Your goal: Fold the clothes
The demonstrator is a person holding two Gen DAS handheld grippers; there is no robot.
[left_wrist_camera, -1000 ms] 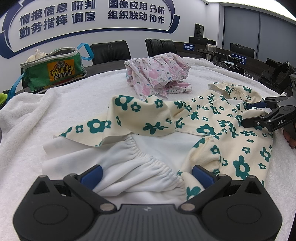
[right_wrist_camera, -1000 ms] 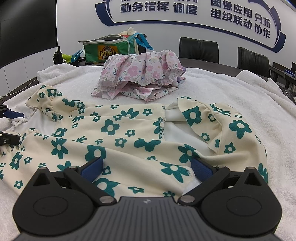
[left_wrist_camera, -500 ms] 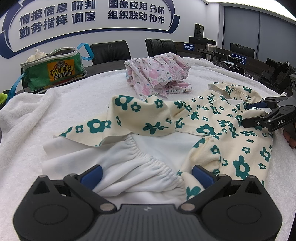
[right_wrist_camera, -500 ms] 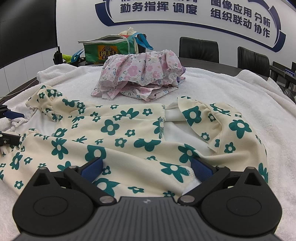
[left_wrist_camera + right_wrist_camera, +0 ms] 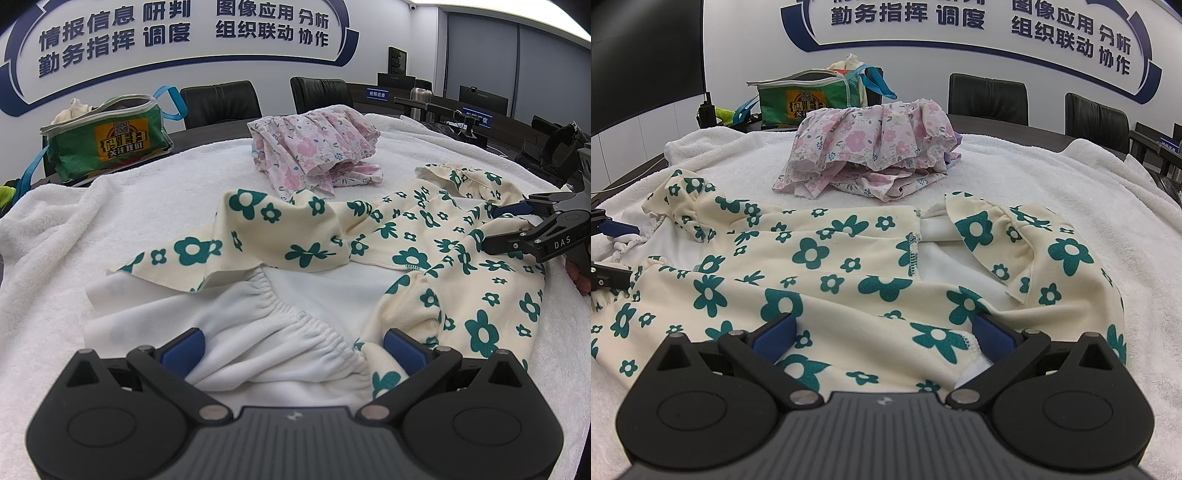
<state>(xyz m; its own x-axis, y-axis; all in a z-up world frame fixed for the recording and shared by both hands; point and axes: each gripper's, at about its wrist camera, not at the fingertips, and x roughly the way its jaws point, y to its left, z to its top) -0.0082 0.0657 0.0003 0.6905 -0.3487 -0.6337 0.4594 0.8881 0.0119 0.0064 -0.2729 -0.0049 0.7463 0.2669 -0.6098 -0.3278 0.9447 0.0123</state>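
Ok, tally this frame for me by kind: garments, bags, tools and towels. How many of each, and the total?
Garments: 2, the green-flowered cream garment and the pink floral garment.
Bags: 1, the green bag.
Tools: 2, the left tool and the right tool.
Towels: 1, the white towel.
Total: 6.

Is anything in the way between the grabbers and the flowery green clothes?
No. Nothing visible blocks them: the green-flowered garment already lies between the open fingers of the left gripper and the right gripper. The pink floral pile sits farther back.
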